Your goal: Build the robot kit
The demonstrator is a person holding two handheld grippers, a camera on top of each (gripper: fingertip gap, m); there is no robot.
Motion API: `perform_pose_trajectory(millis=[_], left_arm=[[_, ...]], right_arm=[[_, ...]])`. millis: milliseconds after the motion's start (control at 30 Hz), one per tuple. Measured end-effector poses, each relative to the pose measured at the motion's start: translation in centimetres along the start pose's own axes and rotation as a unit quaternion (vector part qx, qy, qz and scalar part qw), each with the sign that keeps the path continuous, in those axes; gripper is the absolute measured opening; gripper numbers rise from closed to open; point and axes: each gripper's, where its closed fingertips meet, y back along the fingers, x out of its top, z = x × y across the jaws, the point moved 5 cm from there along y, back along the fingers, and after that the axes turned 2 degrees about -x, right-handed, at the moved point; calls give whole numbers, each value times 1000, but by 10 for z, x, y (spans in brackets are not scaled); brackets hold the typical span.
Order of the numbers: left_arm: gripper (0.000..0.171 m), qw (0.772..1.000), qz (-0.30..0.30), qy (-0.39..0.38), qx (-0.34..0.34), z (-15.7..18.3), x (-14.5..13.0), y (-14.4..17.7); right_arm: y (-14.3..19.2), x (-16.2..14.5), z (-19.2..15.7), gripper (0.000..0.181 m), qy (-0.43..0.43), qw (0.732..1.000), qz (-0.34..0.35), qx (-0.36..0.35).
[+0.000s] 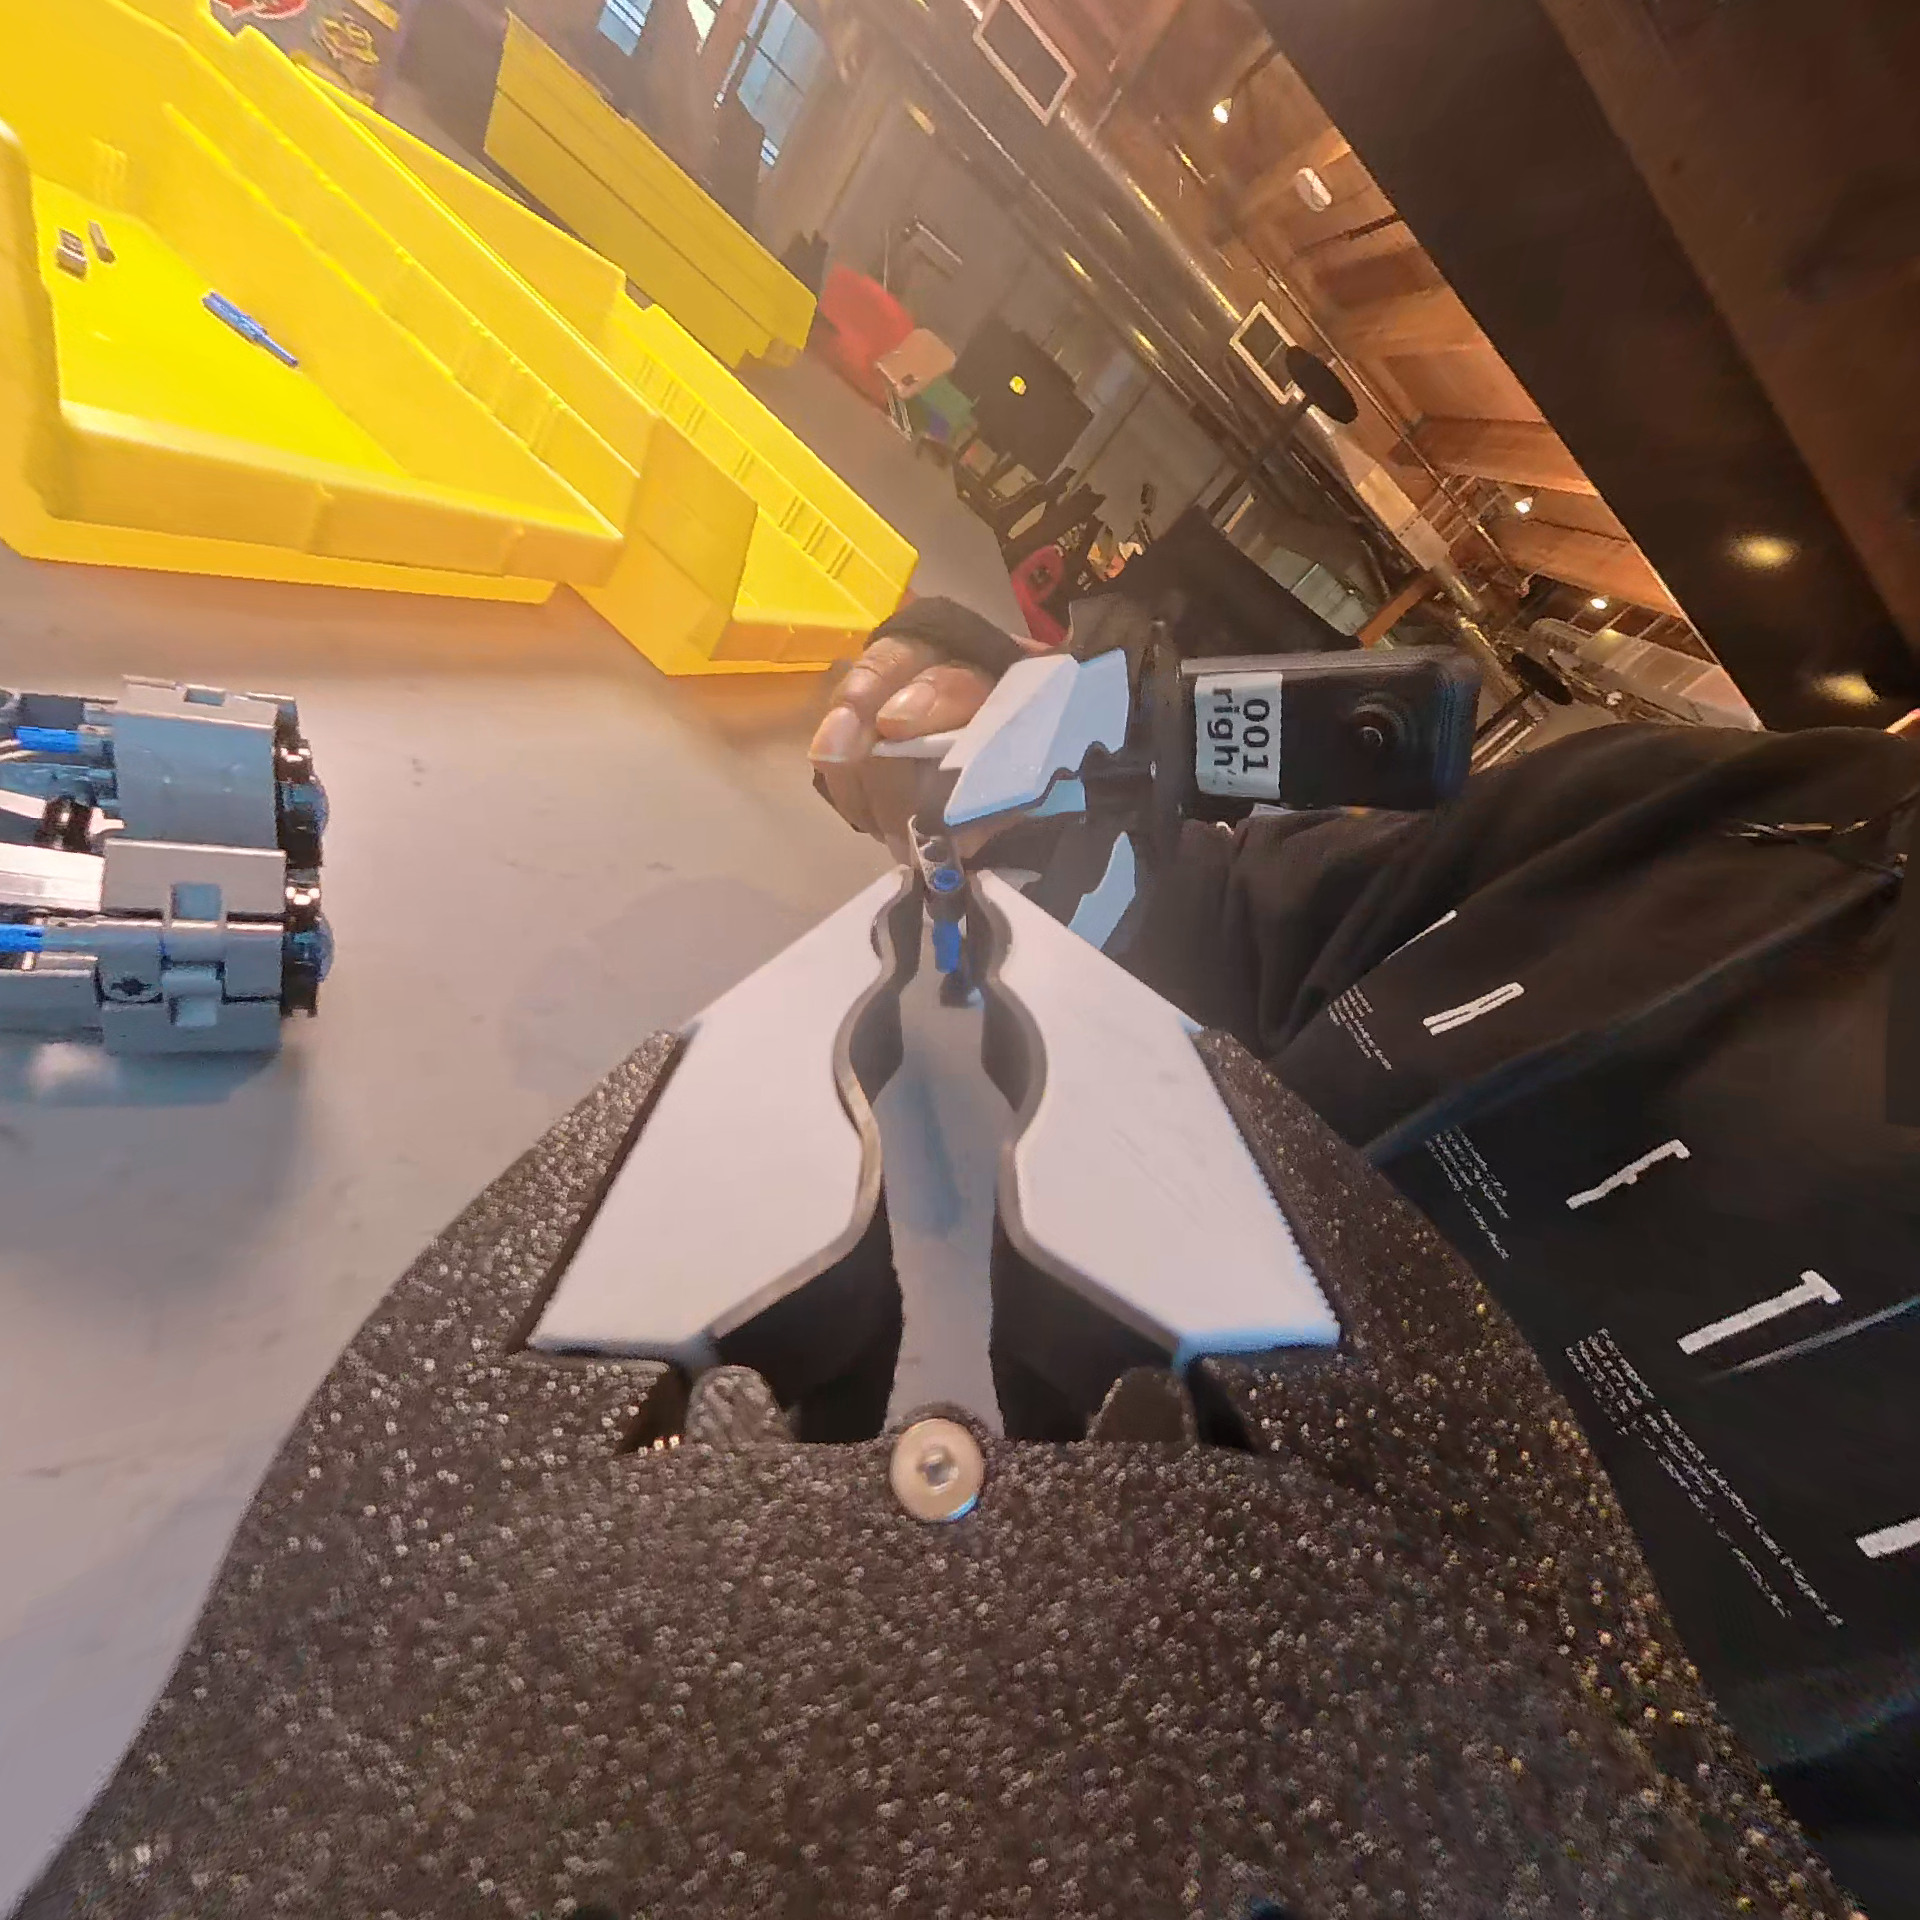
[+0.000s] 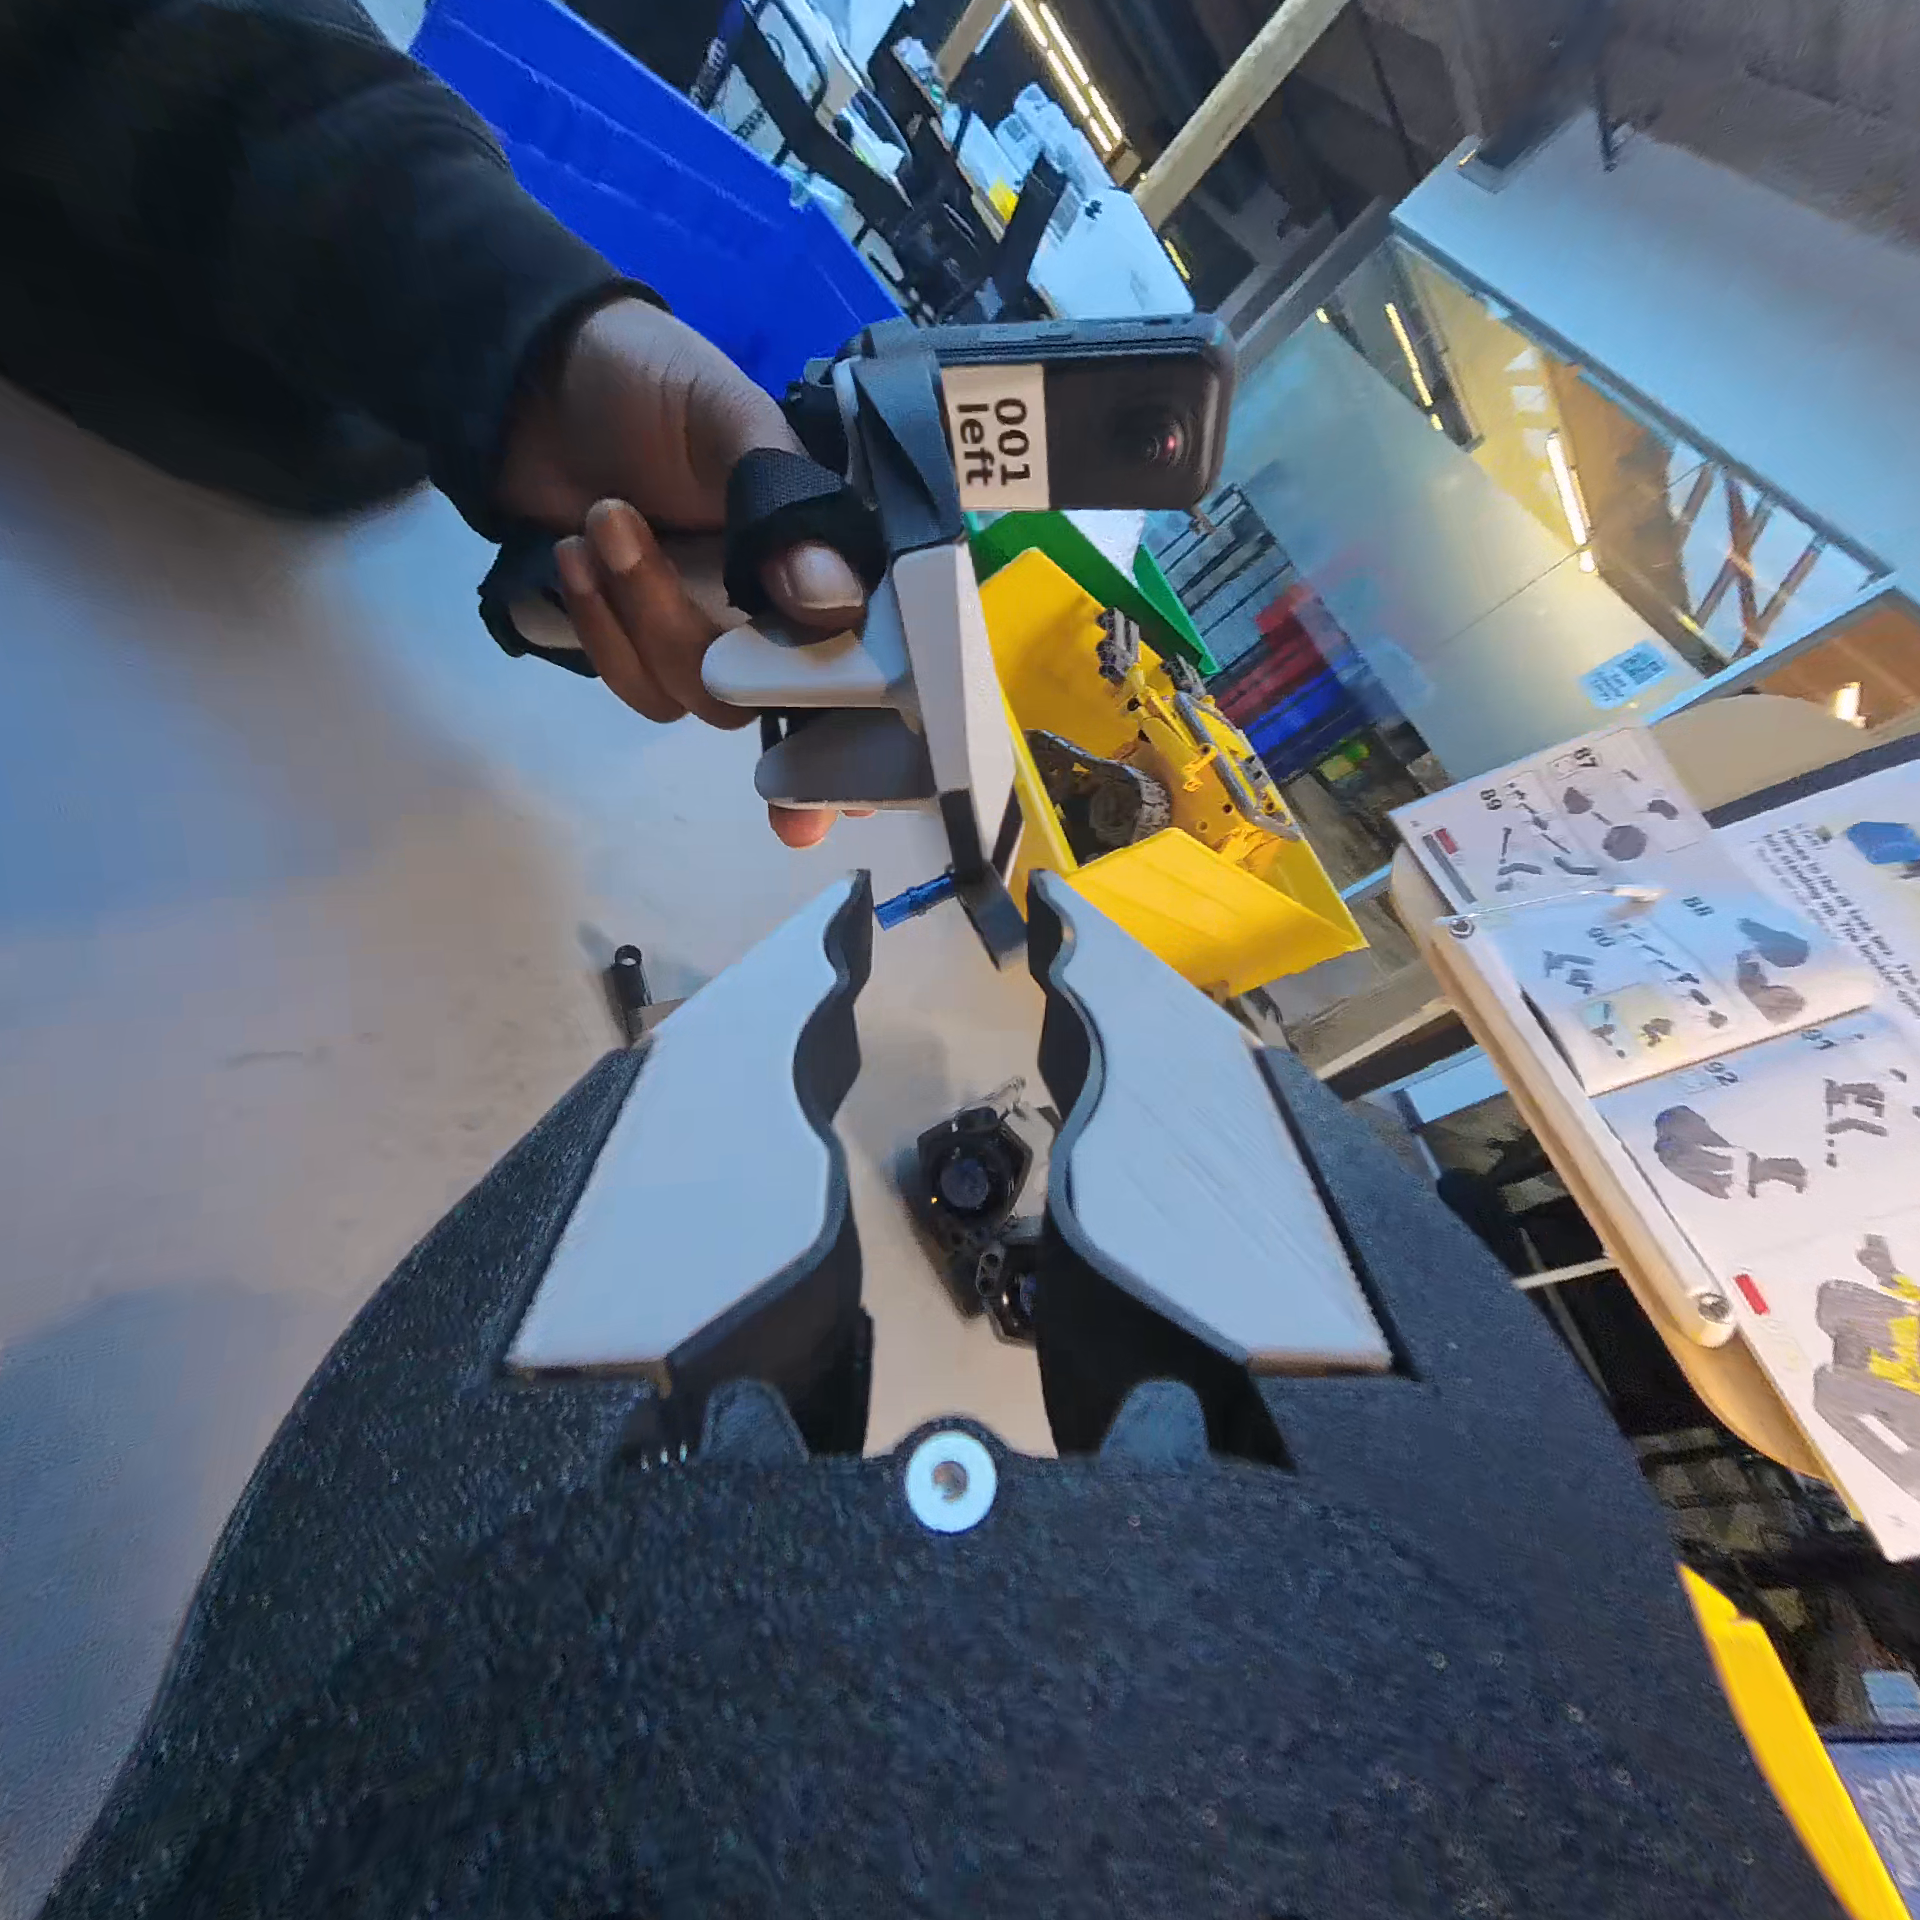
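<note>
Left wrist view: we see the left gripper (image 1: 943,891) with its two pale fingers drawn in to a narrow gap, pinching a small blue pin (image 1: 943,943) at the very tips. A small grey piece sits at the far end of the pin, too small for us to identify. The gripper hangs above a grey tabletop (image 1: 520,831).

Just past the tips, a hand (image 1: 894,717) grips the handle of the other tool, and a black sleeve with white print (image 1: 1558,1143) fills the right side. To the left, well apart from the pin, a grey brick-built assembly (image 1: 177,862) with black track links lies on the table. Behind it stand yellow trays (image 1: 312,499); one holds a small blue part (image 1: 249,327) and a couple of tiny dark bits.

Right wrist view: the right gripper (image 2: 951,894) has its fingers spread wide and grips nothing. The left tool's tip comes down between those fingertips, and the blue pin juts sideways from it toward the near finger; we cannot tell whether it touches. A hand (image 2: 644,499) holds the left tool, which carries a black camera (image 2: 1122,426) on top.

On the table under the spread fingers lies a black hub-like part (image 2: 966,1174). A small black piece (image 2: 629,971) sits just left of them. Beyond are a yellow bin (image 2: 1195,914) holding a yellow model, and a blue bin (image 2: 644,177). An open instruction booklet (image 2: 1662,987) rests on a stand to the right.
</note>
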Motion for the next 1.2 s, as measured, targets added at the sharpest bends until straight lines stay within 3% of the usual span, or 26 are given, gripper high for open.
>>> perform_pose_trajectory(millis=[433,967,1200], left_arm=[[8,993,-2,106,-59,-6,-9,-7],[7,990,96,104,-21,-12,0,-3],[7,992,88,91,10,-20,-1,-3]], right_arm=[[6,-3,-6,23,1,999,-12,47],[-3,-7,12,23,-127,991,-35,36],[-7,-15,10,25,-95,993,-70,30]])
